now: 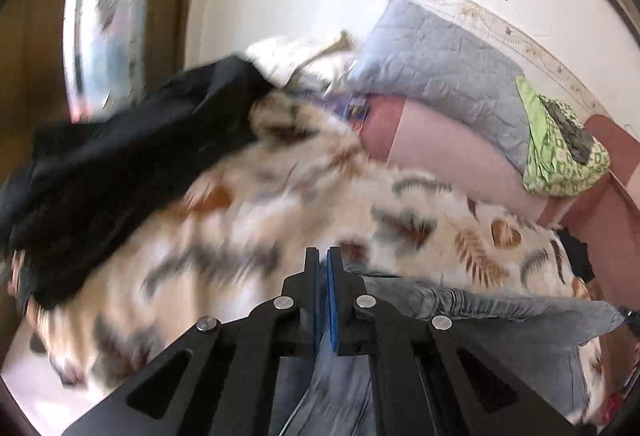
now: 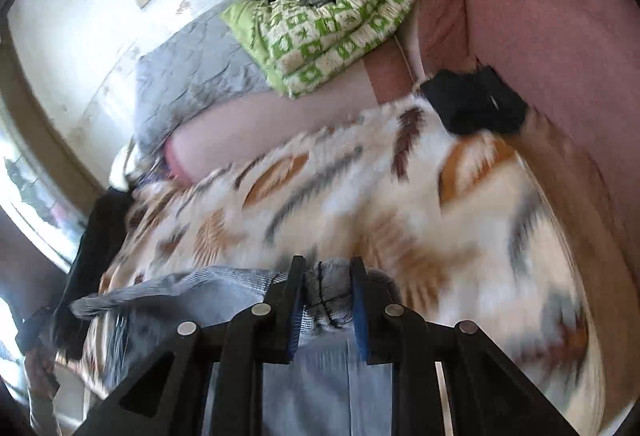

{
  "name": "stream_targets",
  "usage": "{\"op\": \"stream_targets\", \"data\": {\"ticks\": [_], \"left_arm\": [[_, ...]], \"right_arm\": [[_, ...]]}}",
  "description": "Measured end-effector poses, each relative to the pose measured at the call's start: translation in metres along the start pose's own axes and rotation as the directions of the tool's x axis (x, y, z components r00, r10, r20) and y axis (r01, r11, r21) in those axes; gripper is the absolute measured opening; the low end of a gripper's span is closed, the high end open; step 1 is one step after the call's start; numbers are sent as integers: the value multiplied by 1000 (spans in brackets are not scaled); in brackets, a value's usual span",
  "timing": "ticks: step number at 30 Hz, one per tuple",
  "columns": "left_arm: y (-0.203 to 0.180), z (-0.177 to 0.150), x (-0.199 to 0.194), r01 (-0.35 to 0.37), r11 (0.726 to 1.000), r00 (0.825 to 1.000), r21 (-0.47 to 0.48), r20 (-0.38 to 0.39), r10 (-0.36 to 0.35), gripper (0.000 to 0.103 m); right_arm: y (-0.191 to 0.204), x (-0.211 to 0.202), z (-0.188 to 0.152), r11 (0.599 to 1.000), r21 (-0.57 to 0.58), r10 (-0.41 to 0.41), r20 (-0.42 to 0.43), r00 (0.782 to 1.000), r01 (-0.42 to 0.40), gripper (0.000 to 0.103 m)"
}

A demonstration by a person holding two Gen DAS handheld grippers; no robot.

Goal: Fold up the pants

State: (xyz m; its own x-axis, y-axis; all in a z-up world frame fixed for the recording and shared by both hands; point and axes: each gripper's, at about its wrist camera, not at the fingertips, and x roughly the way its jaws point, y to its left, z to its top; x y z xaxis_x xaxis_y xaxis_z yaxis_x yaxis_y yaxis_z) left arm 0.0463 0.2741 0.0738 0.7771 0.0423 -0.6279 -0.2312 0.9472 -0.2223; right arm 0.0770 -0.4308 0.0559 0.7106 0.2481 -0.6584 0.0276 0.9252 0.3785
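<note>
The grey-blue jeans (image 1: 500, 320) hang lifted over the bed, stretched between the two grippers, so their gripped edge runs roughly crosswise from one gripper to the other, while the rest of the cloth drops below the fingers toward the cameras. In the left wrist view the denim trails off to the right from the left gripper (image 1: 323, 260); in the right wrist view the same jeans (image 2: 192, 288) stretch away to the left from the right gripper (image 2: 326, 270). Which end is the waist cannot be told through the blur.

The left gripper's fingers are pressed nearly together, pinching a thin fold of the denim. The right gripper's fingers stand a little apart, clamped on a thicker bunched wad with dark stitching.

Under the jeans lies a fluffy leaf-patterned blanket (image 1: 280, 203) covering the bed. A black garment (image 1: 120, 155) lies on it at the left, a grey quilted pillow (image 1: 436, 63) and a green patterned quilt (image 1: 560, 151) farther back, by the pink bed frame (image 2: 540, 35).
</note>
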Motion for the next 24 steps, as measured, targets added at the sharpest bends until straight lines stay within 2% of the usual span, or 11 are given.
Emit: {"op": "stream_targets", "data": {"ticks": [2,4,6,7,8,10,12,15,18,20,24], "left_arm": [[25,-30,-3,-69,997,996,29,-62,71,3],[41,-46,1,-98,994,988,43,-116,102,3],[50,-55,8,-104,994,977,22,-184,106,5],[48,-55,13,-97,995,972,17,-214,98,15],[42,-54,17,-91,996,968,6,-233,90,37],[29,-55,20,-35,999,969,-11,-244,31,69],[10,-58,27,23,998,970,-58,-241,-36,71],[-5,-70,47,57,981,949,-187,-296,-111,71],[-2,-93,62,8,923,917,-385,-366,-161,71],[-4,-107,66,42,884,898,-465,-371,-238,71],[-13,-107,74,52,870,908,-491,-340,-246,71]], "right_arm": [[-9,-5,-45,1000,0,6,-70,998,-6,22],[-14,5,-83,999,-48,-1,-212,977,-9,28],[-25,9,-109,994,-73,-103,-275,956,86,37],[-29,6,-112,992,-60,-127,-271,954,115,50],[-34,-1,-112,992,-19,-122,-250,960,121,55],[-37,-16,-105,992,55,-101,-183,978,113,64],[-33,-27,-96,990,114,-65,-129,990,80,69],[-21,-28,-91,983,182,28,-102,994,-9,70],[-11,-17,-101,964,249,123,-117,985,-91,70],[-5,-6,-111,952,276,173,-137,975,-130,70],[0,18,-123,942,305,199,-174,964,-140,70]]}}
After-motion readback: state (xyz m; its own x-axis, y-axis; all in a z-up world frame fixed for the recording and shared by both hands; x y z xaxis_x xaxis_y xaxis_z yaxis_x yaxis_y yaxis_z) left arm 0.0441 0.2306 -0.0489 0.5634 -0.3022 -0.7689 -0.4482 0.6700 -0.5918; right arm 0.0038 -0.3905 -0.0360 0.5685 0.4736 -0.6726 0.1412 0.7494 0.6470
